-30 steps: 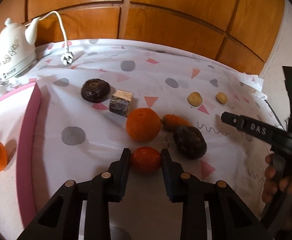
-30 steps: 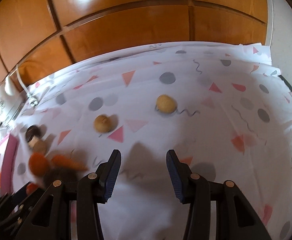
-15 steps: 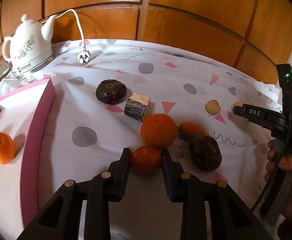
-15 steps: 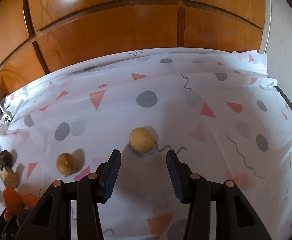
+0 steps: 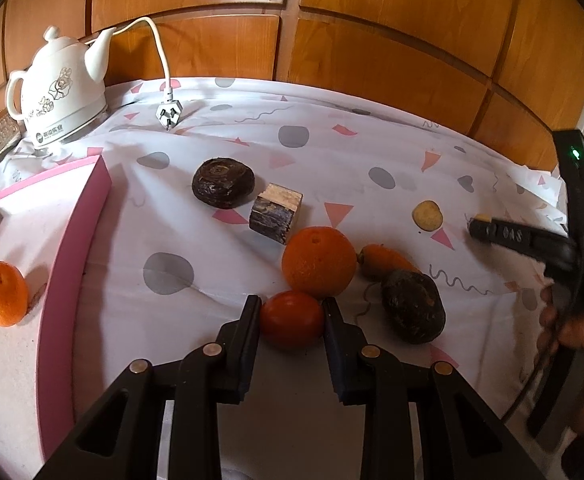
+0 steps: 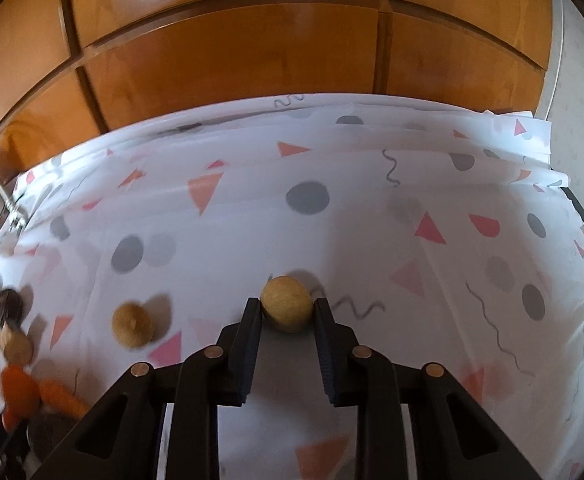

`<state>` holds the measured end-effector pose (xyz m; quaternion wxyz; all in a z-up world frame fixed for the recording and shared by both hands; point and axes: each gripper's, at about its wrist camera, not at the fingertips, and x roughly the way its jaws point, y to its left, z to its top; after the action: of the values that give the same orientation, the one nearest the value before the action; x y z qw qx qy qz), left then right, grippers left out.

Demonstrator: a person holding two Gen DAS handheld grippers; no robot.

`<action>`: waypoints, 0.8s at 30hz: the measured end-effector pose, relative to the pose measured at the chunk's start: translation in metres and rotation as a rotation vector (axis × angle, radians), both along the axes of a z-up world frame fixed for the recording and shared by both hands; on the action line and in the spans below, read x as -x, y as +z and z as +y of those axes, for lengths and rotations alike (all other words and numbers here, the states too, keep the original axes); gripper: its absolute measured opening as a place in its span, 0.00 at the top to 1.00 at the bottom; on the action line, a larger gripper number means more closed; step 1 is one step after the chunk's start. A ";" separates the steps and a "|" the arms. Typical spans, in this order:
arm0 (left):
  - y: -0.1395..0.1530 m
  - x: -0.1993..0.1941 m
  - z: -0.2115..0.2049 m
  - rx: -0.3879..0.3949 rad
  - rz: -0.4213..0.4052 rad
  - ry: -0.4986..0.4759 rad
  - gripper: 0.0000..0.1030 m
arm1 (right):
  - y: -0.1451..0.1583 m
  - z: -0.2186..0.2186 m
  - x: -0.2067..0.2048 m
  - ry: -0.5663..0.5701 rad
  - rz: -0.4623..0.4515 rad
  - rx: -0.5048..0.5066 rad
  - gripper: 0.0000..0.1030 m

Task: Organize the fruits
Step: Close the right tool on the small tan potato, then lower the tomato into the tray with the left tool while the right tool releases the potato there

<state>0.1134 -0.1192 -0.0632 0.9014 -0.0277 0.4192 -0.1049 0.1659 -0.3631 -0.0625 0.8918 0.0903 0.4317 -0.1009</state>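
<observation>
The left hand-held gripper (image 5: 291, 314) holds a small red-orange fruit (image 5: 291, 319) between its fingers, low over the surface (image 5: 212, 264). Just beyond it sits a large orange (image 5: 318, 262), with a carrot (image 5: 388, 261) and a dark fruit (image 5: 413, 306) to the right. The right hand-held gripper (image 6: 286, 310) is narrowed around a tan fruit (image 6: 287, 304), both fingers at its sides; whether they press it is unclear. At left, a pink tray (image 5: 74, 248) contains a mandarin (image 5: 3, 299).
</observation>
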 end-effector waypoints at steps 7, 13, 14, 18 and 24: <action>0.004 0.010 0.004 -0.001 -0.002 -0.011 0.71 | 0.002 0.021 0.037 0.062 0.013 -0.025 0.75; 0.011 0.022 0.013 0.004 -0.014 0.000 0.71 | 0.003 0.049 0.074 0.130 0.013 -0.017 0.75; 0.013 0.024 0.015 0.005 -0.017 0.000 0.71 | 0.003 0.053 0.079 0.140 0.011 -0.013 0.75; 0.025 0.035 0.023 0.005 -0.043 0.006 0.71 | 0.007 0.066 0.094 0.175 0.001 -0.019 0.75; 0.042 0.049 0.037 0.009 -0.084 0.018 0.71 | 0.022 0.089 0.110 0.238 -0.037 -0.013 0.75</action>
<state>0.0644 -0.0827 -0.0214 0.9190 -0.0313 0.3802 -0.0998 0.0558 -0.2738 -0.0409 0.9046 0.0462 0.4236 0.0103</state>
